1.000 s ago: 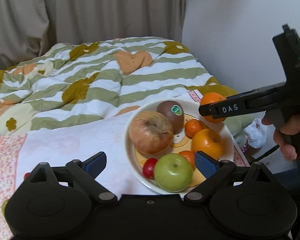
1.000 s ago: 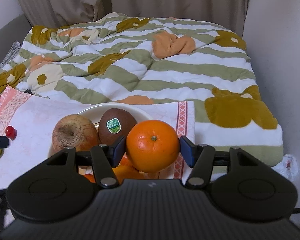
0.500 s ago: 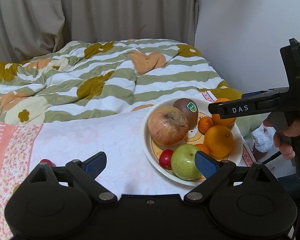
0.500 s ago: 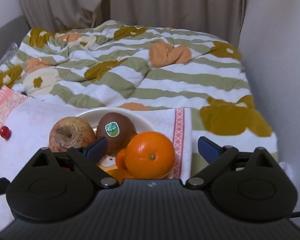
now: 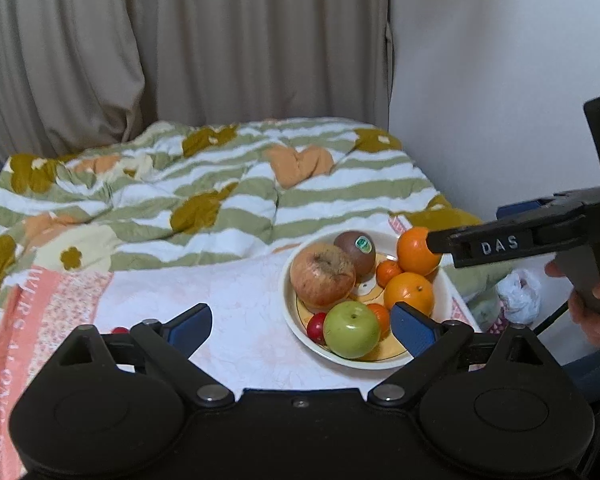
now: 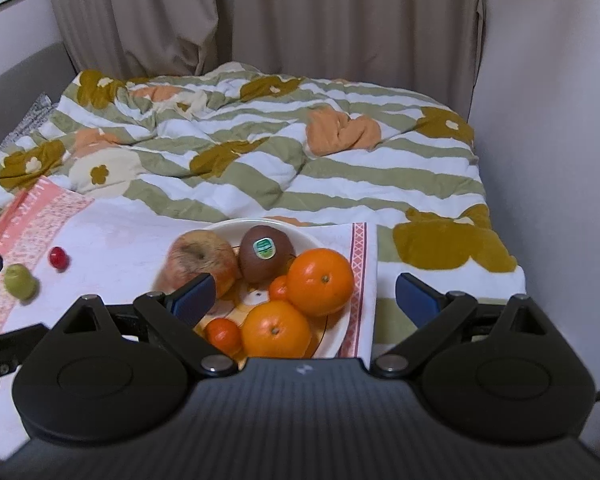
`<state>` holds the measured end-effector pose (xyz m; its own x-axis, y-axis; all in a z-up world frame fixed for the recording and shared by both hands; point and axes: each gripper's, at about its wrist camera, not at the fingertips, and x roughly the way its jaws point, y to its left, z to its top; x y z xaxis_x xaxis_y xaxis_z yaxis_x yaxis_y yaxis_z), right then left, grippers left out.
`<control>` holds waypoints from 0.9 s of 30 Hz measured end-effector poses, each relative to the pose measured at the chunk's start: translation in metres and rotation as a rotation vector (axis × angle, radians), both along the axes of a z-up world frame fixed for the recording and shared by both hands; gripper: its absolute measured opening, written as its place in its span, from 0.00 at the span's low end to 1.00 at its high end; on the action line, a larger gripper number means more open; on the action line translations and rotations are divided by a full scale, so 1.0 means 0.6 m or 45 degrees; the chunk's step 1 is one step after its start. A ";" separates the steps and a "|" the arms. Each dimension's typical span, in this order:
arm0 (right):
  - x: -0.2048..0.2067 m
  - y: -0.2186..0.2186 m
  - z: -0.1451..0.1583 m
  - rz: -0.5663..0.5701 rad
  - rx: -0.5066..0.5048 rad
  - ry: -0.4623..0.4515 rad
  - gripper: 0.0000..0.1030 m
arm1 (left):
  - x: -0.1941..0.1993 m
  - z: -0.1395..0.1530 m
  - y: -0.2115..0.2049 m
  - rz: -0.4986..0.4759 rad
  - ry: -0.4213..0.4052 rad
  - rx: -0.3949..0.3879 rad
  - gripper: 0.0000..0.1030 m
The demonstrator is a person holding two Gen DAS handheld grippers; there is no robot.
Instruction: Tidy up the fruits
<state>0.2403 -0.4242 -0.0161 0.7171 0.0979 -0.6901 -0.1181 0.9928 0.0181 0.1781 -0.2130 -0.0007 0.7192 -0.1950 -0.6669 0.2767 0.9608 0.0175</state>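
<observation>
A: Well, main risk: the big orange (image 6: 320,282) sits high at the plate's (image 6: 342,330) 2 o'clock rim, resting on other fruit. A nudge, or the soft bed sagging, could roll it off.

B: Grippers?

A: Right gripper (image 6: 304,292) spread wide, empty, angled down over the plate. Left gripper (image 5: 300,322) likewise spread, nothing between its pads.

B: Strays?

A: A cherry tomato (image 6: 58,257) and a small green fruit (image 6: 19,281) lie on the cloth at the plate's 9 o'clock (well apart from it).
</observation>
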 end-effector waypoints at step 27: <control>-0.108 0.213 0.088 0.231 0.002 -0.064 1.00 | -0.110 0.059 0.241 0.354 -0.099 0.070 1.00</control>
<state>0.1757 -0.2966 0.0369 0.7210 0.2298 -0.6537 -0.2959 0.9552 0.0093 0.1123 -0.0686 0.0349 0.7894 0.0516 -0.6117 -0.0015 0.9966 0.0821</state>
